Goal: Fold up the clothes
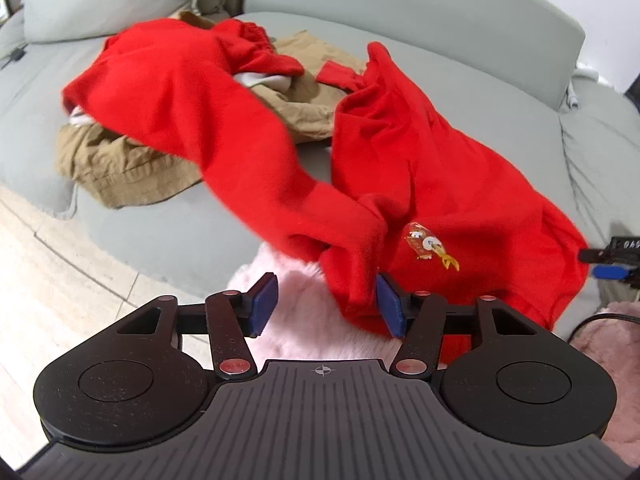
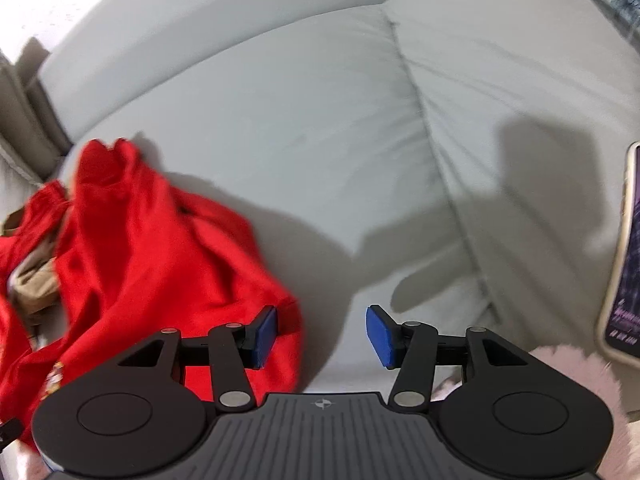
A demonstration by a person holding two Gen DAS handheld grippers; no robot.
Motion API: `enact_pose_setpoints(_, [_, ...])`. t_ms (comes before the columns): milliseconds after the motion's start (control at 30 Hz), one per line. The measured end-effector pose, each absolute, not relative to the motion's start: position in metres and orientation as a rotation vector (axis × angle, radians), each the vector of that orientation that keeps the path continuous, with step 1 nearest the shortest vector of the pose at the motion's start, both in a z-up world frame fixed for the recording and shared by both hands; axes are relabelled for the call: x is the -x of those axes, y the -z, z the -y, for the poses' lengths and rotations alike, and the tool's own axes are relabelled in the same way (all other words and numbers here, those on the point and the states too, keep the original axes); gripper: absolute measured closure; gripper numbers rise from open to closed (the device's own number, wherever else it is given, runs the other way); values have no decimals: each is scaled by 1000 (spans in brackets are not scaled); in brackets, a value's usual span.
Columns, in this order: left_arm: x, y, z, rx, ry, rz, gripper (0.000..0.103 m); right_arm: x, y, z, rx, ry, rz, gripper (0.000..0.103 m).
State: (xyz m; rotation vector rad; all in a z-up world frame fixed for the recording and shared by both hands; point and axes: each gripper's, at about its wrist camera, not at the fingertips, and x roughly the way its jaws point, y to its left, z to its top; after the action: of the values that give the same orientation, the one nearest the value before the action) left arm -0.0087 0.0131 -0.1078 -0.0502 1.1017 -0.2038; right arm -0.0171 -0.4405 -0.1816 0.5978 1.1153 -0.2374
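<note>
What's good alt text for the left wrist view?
A red garment sprawls over a grey sofa, its near fold between the pads of the open left claw. Behind it lies a tan garment; pink fleece is below the claw.

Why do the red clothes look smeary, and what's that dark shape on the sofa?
Left wrist view: the red garment is motion-blurred while the left gripper stays sharp. Right wrist view: the dark shape is a shadow on the sofa cushion.

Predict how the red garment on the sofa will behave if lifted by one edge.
The red garment would probably droop and trail: it already lies in soft creases. Likely light, being thin. It may drag the tan garment it overlaps.
</note>
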Motion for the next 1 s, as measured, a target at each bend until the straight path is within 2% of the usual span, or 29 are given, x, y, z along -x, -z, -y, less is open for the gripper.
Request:
enact_pose_setpoints(167, [14, 100, -44, 303, 158, -1132, 39, 27, 184, 434, -690, 167, -1099, 51])
enact_pose_setpoints(300, [1, 114, -47, 479, 189, -1183, 40, 27, 190, 433, -724, 162, -1108, 51])
enact_pose_setpoints(533, [-20, 128, -28, 446, 224, -1243, 42, 28, 199, 434, -772, 165, -1107, 51])
enact_pose_setpoints(667, [-18, 125, -25, 481, 278, -1296, 53, 31, 201, 435, -785, 170, -1104, 51])
enact_pose_setpoints(733, [-15, 128, -24, 474, 292, -1320, 54, 31, 202, 435, -785, 167, -1102, 51])
enact_pose_setpoints(767, [-16, 131, -22, 459, 292, -1325, 57, 32, 202, 436, -785, 166, -1102, 51])
enact_pose_setpoints(800, [-18, 137, -22, 451, 288, -1321, 66, 32, 203, 436, -784, 166, -1101, 51])
enact_pose_setpoints(900, [-24, 152, -22, 487, 293, -1318, 76, 31, 203, 435, -778, 168, -1098, 51])
enact_pose_setpoints(1000, [-28, 158, -14, 455, 301, -1314, 77, 33, 203, 434, -769, 164, -1095, 51])
